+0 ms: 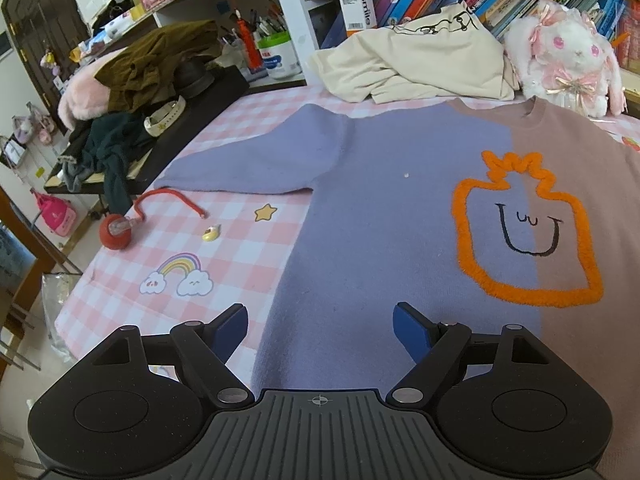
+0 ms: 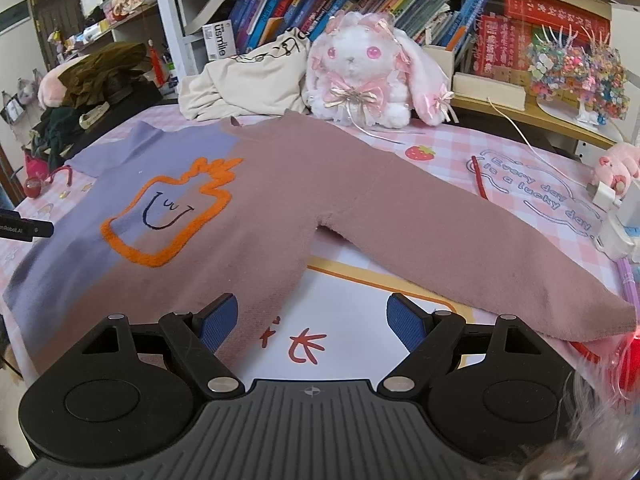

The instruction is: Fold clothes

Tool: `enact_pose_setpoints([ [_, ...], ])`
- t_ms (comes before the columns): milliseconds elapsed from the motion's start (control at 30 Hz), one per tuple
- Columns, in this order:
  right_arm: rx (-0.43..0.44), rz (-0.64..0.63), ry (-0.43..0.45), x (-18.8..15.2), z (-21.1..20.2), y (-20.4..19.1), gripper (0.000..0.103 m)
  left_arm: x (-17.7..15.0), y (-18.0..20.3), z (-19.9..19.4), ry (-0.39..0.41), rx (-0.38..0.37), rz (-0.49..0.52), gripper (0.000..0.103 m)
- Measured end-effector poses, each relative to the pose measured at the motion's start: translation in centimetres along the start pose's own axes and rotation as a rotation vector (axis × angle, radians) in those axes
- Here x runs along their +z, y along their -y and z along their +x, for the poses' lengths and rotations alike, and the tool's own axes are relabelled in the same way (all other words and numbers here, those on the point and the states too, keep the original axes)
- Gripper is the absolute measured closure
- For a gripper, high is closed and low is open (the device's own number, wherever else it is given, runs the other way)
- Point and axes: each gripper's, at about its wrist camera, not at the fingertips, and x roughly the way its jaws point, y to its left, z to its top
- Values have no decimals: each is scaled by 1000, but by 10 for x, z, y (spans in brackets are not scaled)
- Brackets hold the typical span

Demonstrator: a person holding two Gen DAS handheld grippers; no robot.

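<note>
A two-tone sweater (image 1: 380, 208) lies flat and face up on the pink checked table cover, lilac on one half and dusty pink (image 2: 320, 200) on the other, with an orange fuzzy outline and a smiling face on the chest. Both sleeves are spread out sideways. My left gripper (image 1: 320, 326) hovers open above the sweater's lilac lower hem with nothing between its blue pads. In the right wrist view my right gripper (image 2: 312, 320) stands open over the pink half's lower edge, under the armpit, and holds nothing.
A crumpled cream garment (image 1: 416, 68) and a white plush rabbit (image 2: 368, 72) sit behind the collar. A red ball with cord (image 1: 116, 232) lies at the left. Dark clothes (image 1: 120, 128) are piled on a side board. A charger and cable (image 2: 608, 196) lie at the right.
</note>
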Motion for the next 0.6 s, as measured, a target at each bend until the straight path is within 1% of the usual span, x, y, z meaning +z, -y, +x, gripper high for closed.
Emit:
enact_pose_setpoints([
  [200, -10, 15, -1, -1, 1, 2, 22, 2, 5, 2, 3, -13, 19, 21],
  [600, -23, 4, 6, 0, 0, 2, 22, 8, 4, 2, 23, -13, -1, 21],
])
